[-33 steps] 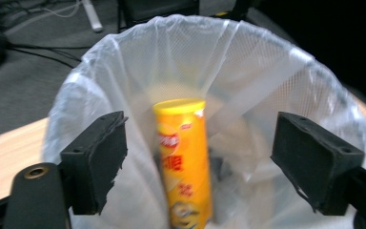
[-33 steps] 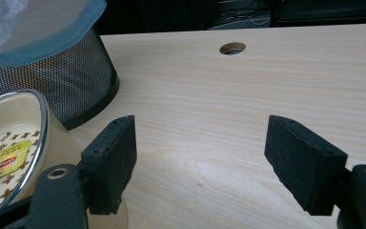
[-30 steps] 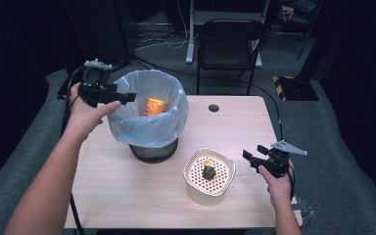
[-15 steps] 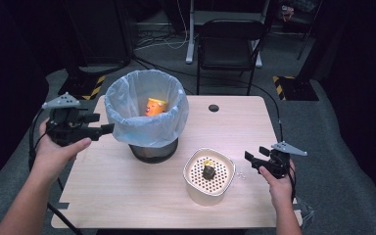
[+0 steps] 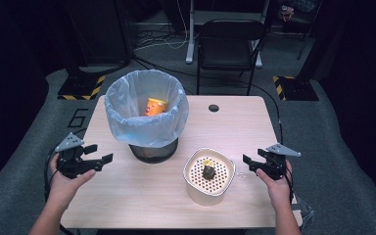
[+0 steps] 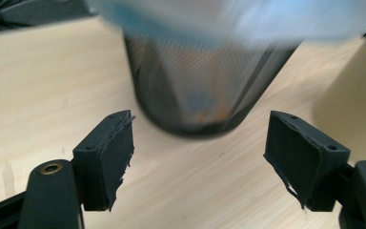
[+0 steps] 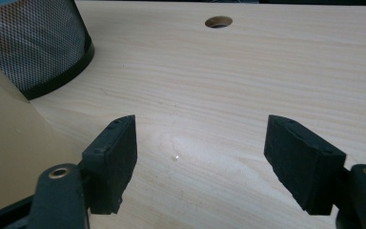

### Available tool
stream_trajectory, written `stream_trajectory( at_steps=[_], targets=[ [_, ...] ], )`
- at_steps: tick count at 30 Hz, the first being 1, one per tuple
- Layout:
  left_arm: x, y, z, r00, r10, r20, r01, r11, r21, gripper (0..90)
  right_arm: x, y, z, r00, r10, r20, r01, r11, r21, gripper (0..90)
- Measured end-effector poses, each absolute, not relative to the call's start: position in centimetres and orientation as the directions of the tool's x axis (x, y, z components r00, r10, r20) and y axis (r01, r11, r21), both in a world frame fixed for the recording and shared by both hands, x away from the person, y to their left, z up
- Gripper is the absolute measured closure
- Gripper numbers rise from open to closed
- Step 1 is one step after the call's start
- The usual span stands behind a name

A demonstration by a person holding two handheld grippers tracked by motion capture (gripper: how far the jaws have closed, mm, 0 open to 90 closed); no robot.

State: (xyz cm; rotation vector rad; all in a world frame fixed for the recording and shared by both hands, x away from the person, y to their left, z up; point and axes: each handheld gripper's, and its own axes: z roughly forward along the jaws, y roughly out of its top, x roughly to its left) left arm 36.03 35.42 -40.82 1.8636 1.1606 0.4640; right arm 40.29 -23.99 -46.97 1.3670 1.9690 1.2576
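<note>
Left gripper point(image 5: 102, 159), jaws just opening and empty, points level at the upright mesh bin point(image 5: 149, 147), lined with a pale blue bag; it has dropped from rim height to the table point(image 5: 127, 205). Right gripper point(image 5: 247, 160), open and empty, flanks the perforated cream container point(image 5: 196, 188).

the room is dark all around. a light wooden table point(image 5: 254, 127) stands in the middle, with a small round hole point(image 5: 213, 107) near its far edge. the floor point(image 5: 342, 147) is grey carpet. a black chair point(image 5: 230, 46) stands behind the table. black cables point(image 5: 161, 41) lie on the floor near it. two yellow and black striped marks point(image 5: 81, 90) sit on the floor, one on each side.
</note>
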Motion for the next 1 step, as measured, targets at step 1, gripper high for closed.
stream_trajectory(
  at_steps=[1],
  targets=[
    [36.02, 35.62, -41.9, 0.49, 0.862, -0.128, 0.542, -0.187, 0.819, 24.4, 40.33, -24.05, -47.21, -0.413, 0.901, 0.129, 0.511, 0.113, 0.852, 25.9]
  ],
)
